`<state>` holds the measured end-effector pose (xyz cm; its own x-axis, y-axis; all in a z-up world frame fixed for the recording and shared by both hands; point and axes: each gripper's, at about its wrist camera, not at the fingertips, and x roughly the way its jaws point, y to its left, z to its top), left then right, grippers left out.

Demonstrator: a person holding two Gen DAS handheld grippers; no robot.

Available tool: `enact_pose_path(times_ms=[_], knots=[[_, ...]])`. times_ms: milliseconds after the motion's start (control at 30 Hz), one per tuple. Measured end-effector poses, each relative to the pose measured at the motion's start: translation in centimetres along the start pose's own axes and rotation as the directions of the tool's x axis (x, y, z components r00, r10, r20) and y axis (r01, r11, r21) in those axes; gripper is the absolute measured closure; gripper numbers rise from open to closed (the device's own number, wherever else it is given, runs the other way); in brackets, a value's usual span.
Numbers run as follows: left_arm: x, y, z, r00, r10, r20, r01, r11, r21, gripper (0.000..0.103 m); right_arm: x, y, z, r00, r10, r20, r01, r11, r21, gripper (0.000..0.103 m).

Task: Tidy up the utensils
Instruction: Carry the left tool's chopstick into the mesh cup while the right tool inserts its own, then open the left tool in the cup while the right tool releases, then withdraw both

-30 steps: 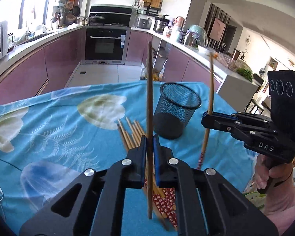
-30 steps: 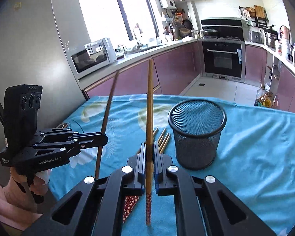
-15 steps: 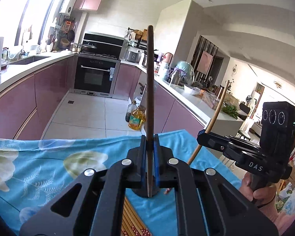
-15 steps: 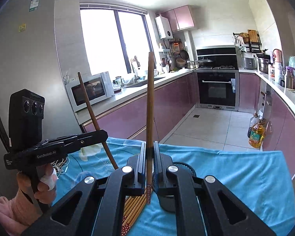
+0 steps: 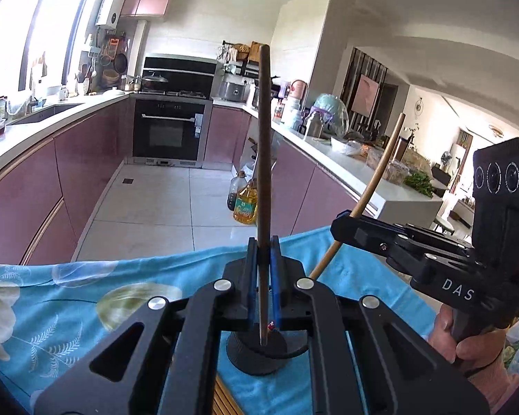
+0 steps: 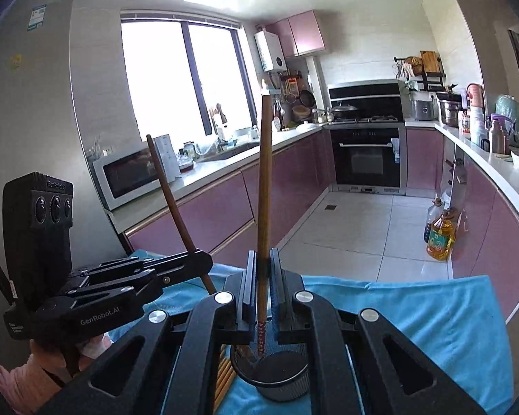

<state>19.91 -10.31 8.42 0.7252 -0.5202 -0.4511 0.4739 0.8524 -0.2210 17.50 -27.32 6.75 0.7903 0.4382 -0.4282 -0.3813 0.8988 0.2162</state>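
My left gripper [image 5: 262, 259] is shut on a dark brown chopstick [image 5: 263, 159], held upright with its lower end in the mouth of the black mesh cup [image 5: 259, 354]. My right gripper [image 6: 262, 269] is shut on a wooden chopstick [image 6: 264, 186] with a red patterned end, also upright with that end in the same cup [image 6: 276, 377]. Each gripper shows in the other's view: the right one [image 5: 340, 230] with its tilted chopstick [image 5: 377, 180], the left one [image 6: 204, 259] with its tilted chopstick [image 6: 169, 193]. Several loose chopsticks [image 6: 225, 373] lie on the cloth beside the cup.
The table wears a blue floral cloth [image 5: 69, 294]; its far edge drops to the kitchen floor. Purple cabinets, an oven [image 5: 171, 131] and oil bottles [image 5: 245, 200] stand beyond. A microwave [image 6: 128, 176] sits on the left counter.
Both grippers have lifted and tilted up over the mesh cup, carrying their chopsticks from beside the pile to above the cup's mouth, ends now inside it.
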Motion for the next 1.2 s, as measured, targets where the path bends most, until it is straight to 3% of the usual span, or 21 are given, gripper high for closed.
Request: enact_pose_path(times_ms=[233, 300, 467, 800, 967, 1200], knots=[[3.7, 0.6, -1.6, 0.995, 0.018, -0.102, -0.017, 1.000, 0.015, 0.095, 3.2, -0.9, -1.9, 0.992, -0.027, -0.119, 0.030, 0.999, 0.020, 0.094], [4.0, 0.4, -1.7, 0.994, 0.029, -0.107, -0.027, 0.999, 0.022, 0.095, 3.6, -1.4, -2.2, 0.991, -0.040, -0.130, 0.046, 0.998, 0.042, 0.070], [4.2, 0.8, -3.2, 0.990, 0.047, -0.130, -0.041, 0.998, 0.042, 0.085, 4.2, -2.6, -4.0, 0.984, -0.049, -0.172, 0.066, 0.993, 0.096, 0.056], [5.7, 3.4, -5.9, 0.976, 0.004, -0.219, -0.010, 1.000, -0.024, 0.082, 5.5, -3.5, -8.0, 0.961, 0.103, -0.257, -0.035, 0.966, 0.256, 0.050], [6.1, 3.9, -7.0, 0.972, -0.022, -0.235, 0.011, 0.999, -0.047, 0.081, 5.4, -2.4, -8.0, 0.963, 0.117, -0.244, -0.050, 0.963, 0.263, 0.042], [5.4, 3.9, -8.1, 0.974, -0.022, -0.227, 0.009, 0.998, -0.058, 0.076, 5.2, -2.1, -8.0, 0.962, 0.138, -0.236, -0.071, 0.959, 0.273, 0.042]])
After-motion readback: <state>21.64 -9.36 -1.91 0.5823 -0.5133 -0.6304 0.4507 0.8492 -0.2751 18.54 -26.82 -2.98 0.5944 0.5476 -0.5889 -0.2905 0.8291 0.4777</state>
